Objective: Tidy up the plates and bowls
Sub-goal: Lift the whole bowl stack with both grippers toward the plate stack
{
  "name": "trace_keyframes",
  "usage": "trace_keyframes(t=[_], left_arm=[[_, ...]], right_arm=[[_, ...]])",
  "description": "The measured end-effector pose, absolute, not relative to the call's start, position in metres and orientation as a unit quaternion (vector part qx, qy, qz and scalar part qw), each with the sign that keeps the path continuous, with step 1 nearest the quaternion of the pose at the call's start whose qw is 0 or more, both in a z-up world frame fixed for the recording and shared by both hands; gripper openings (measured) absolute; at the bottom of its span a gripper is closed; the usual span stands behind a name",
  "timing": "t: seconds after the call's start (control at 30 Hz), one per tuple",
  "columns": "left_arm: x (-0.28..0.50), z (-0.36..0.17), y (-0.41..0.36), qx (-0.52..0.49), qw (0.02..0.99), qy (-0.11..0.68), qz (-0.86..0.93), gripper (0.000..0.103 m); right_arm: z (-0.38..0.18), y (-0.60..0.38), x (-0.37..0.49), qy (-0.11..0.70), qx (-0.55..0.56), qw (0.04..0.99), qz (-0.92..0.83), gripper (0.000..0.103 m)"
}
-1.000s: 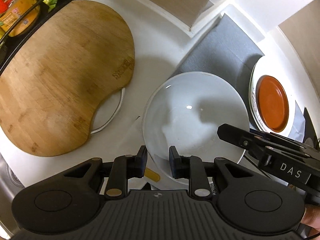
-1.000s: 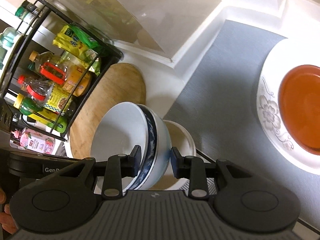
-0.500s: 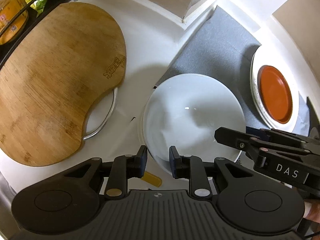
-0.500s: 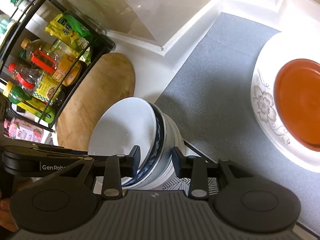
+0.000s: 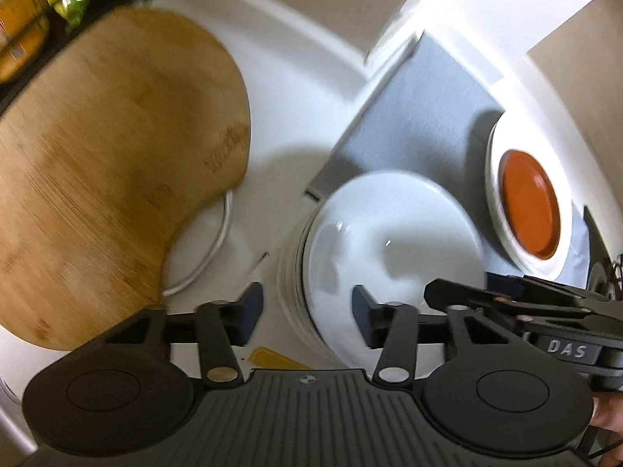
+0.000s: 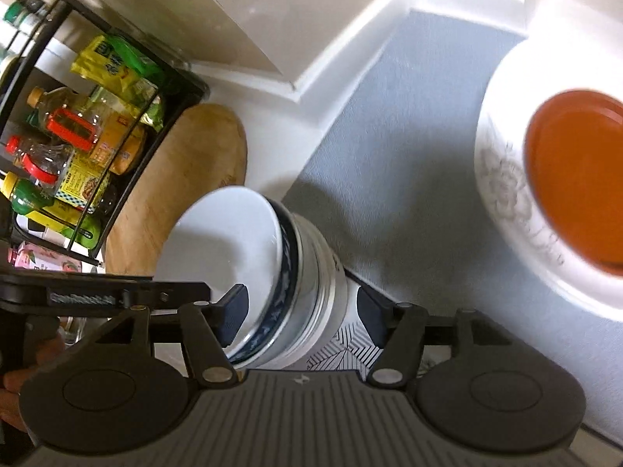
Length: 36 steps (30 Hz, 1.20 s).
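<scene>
A white bowl with a blue-patterned outside [image 5: 393,241] sits on top of a stack of bowls [image 6: 323,295] at the edge of a grey mat [image 6: 397,163]. My left gripper [image 5: 307,311] is open, its fingers apart on either side of the stack's near rim. My right gripper [image 6: 301,311] is open too, astride the stack's other side. An orange plate [image 6: 576,183] lies on a white flowered plate [image 6: 502,179] at the right of the mat; both also show in the left wrist view [image 5: 529,210].
A wooden cutting board [image 5: 105,171] lies on the white counter to the left. A black wire rack [image 6: 78,124] with bottles and packets stands behind it. A wall corner [image 6: 296,81] juts out at the back.
Both grippers have opened and let go of the top bowl, which now rests on the stack. The bowl came down from a tilted, held position.
</scene>
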<state>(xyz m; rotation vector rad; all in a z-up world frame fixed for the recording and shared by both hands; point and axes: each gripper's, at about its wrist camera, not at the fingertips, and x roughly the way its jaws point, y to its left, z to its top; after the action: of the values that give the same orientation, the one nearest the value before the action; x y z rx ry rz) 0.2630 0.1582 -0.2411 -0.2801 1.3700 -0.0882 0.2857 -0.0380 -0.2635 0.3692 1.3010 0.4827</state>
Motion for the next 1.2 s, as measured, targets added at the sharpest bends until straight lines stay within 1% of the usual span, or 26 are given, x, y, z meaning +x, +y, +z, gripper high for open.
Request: trace_keyframes(t=[0.03, 0.07, 0.17, 0.23, 0.27, 0.3, 0.33, 0.37, 0.4, 0.43, 0.47, 0.5, 0.53, 0.6, 0.67, 0.77, 0.93, 1.2], left_arm=[[0.264, -0.247, 0.158, -0.131, 0.758, 0.637, -0.043, 0.037], [0.264, -0.252, 0.159, -0.141, 0.756, 0.637, -0.046, 0.039], [0.266, -0.255, 0.163, -0.152, 0.757, 0.634, -0.050, 0.039], [0.267, -0.260, 0.168, -0.169, 0.754, 0.632, -0.056, 0.042], [0.268, -0.264, 0.171, -0.184, 0.749, 0.633, -0.065, 0.048], [0.270, -0.270, 0.174, -0.200, 0.741, 0.637, -0.072, 0.057], [0.272, -0.277, 0.178, -0.220, 0.730, 0.642, -0.077, 0.061], [0.274, -0.284, 0.181, -0.242, 0.718, 0.648, -0.083, 0.068], [0.274, -0.289, 0.184, -0.258, 0.713, 0.647, -0.082, 0.069], [0.274, -0.291, 0.187, -0.270, 0.707, 0.648, -0.084, 0.069], [0.273, -0.292, 0.187, -0.270, 0.707, 0.648, -0.085, 0.067], [0.271, -0.288, 0.186, -0.262, 0.710, 0.648, -0.085, 0.062], [0.269, -0.282, 0.184, -0.250, 0.716, 0.646, -0.084, 0.060], [0.266, -0.274, 0.180, -0.230, 0.724, 0.645, -0.081, 0.051], [0.264, -0.268, 0.179, -0.224, 0.725, 0.646, -0.079, 0.047], [0.264, -0.266, 0.175, -0.219, 0.720, 0.654, -0.078, 0.047], [0.263, -0.263, 0.168, -0.206, 0.719, 0.659, -0.080, 0.047], [0.270, -0.255, 0.140, -0.186, 0.721, 0.661, -0.094, 0.048]], right_arm=[[-0.267, -0.038, 0.285, 0.600, 0.175, 0.749, 0.220, 0.067], [-0.271, -0.039, 0.285, 0.603, 0.182, 0.745, 0.219, 0.067], [-0.279, -0.041, 0.285, 0.607, 0.205, 0.737, 0.217, 0.067], [-0.284, -0.041, 0.285, 0.607, 0.213, 0.734, 0.217, 0.068], [-0.287, -0.041, 0.285, 0.610, 0.220, 0.730, 0.217, 0.068], [-0.292, -0.040, 0.286, 0.614, 0.228, 0.725, 0.215, 0.068], [-0.297, -0.039, 0.286, 0.618, 0.232, 0.720, 0.214, 0.068], [-0.303, -0.039, 0.287, 0.621, 0.239, 0.715, 0.215, 0.068], [-0.308, -0.040, 0.286, 0.621, 0.255, 0.710, 0.214, 0.067], [-0.311, -0.044, 0.286, 0.617, 0.279, 0.705, 0.209, 0.065], [-0.312, -0.046, 0.286, 0.619, 0.287, 0.702, 0.204, 0.064], [-0.309, -0.044, 0.286, 0.619, 0.274, 0.707, 0.206, 0.058], [-0.304, -0.041, 0.285, 0.618, 0.252, 0.715, 0.209, 0.052], [-0.294, -0.037, 0.282, 0.614, 0.222, 0.726, 0.215, 0.048], [-0.290, -0.040, 0.281, 0.612, 0.228, 0.727, 0.211, 0.046], [-0.287, -0.047, 0.280, 0.612, 0.249, 0.724, 0.199, 0.043], [-0.278, -0.046, 0.278, 0.608, 0.233, 0.734, 0.195, 0.043], [-0.273, -0.067, 0.272, 0.605, 0.266, 0.732, 0.166, 0.043]])
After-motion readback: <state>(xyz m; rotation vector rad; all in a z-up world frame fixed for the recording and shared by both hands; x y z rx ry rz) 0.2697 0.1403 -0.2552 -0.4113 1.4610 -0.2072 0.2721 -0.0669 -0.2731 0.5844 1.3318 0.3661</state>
